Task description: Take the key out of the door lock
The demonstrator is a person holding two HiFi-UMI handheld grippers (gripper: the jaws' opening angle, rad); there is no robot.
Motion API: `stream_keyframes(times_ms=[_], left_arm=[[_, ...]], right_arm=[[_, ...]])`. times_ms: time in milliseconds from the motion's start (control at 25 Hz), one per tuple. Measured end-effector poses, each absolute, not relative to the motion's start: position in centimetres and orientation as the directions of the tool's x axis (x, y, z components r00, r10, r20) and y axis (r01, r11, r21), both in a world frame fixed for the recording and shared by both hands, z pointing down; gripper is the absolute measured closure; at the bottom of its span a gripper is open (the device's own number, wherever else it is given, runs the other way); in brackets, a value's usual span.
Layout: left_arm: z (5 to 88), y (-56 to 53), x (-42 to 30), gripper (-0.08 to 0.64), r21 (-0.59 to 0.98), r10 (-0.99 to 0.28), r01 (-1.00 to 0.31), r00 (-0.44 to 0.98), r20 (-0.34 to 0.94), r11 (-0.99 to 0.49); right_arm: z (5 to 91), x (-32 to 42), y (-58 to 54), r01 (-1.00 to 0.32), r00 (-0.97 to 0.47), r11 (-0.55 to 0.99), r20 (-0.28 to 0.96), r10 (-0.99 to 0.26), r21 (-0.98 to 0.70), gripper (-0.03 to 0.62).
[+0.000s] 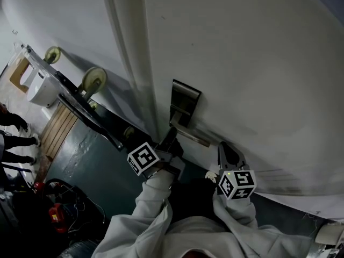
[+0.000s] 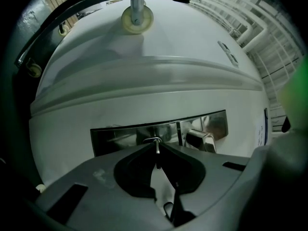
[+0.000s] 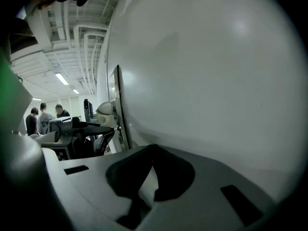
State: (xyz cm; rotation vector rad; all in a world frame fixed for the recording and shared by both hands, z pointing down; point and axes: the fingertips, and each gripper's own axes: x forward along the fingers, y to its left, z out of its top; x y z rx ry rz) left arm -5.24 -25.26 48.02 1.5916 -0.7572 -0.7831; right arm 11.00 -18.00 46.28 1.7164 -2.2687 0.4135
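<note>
A white door (image 1: 242, 63) carries a steel lock plate (image 1: 185, 102) with a lever handle (image 1: 191, 135) below it. My left gripper (image 1: 173, 140) is pressed up to the plate just under the handle. In the left gripper view its jaws (image 2: 157, 150) are shut on a thin metal key (image 2: 157, 147), seen edge-on against the shiny lock plate (image 2: 125, 136); whether the blade still sits in the lock is hidden. The handle (image 2: 199, 139) lies to the right of the key. My right gripper (image 1: 223, 147) hangs shut and empty beside the door, to the right of the handle (image 3: 103, 109).
A black trolley frame (image 1: 80, 104) with cream wheels (image 1: 94, 79) leans against the door's left side. A wooden pallet (image 1: 60, 127) and a red device (image 1: 56, 214) lie on the dark floor. People stand at far left (image 1: 16, 123) and in the distance (image 3: 45, 117).
</note>
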Motion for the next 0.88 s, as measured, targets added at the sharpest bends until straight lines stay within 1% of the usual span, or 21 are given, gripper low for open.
stream_keyframes(times_ms=[360,640,800,880], left_arm=[[47.85,-25.22,-5.33,0.532,0.99,-0.824,-0.05,0.561,-0.079,-0.129],[48.11,-25.04,-5.44,0.533,0.991,-0.833,-0.074,0.551,-0.053,-0.112],[48.12,-25.1,-5.32,0.534,0.997,-0.835,0.017,0.545,-0.073,-0.075],[48.1,-25.02,-5.38,0.534,0.997,-0.835,-0.006,0.546,-0.062,-0.077]], right_arm=[[46.14,11.04,-17.33,-0.961,-0.274,0.269,0.378,-0.885,-0.066,0.54],[45.84,11.18,-17.2,-0.961,-0.273,0.27,0.374,-0.887,-0.061,0.54],[45.68,11.13,-17.18,-0.96,-0.276,0.274,0.37,-0.887,-0.06,0.541],[45.72,11.04,-17.11,-0.959,-0.28,0.277,0.369,-0.886,-0.061,0.54]])
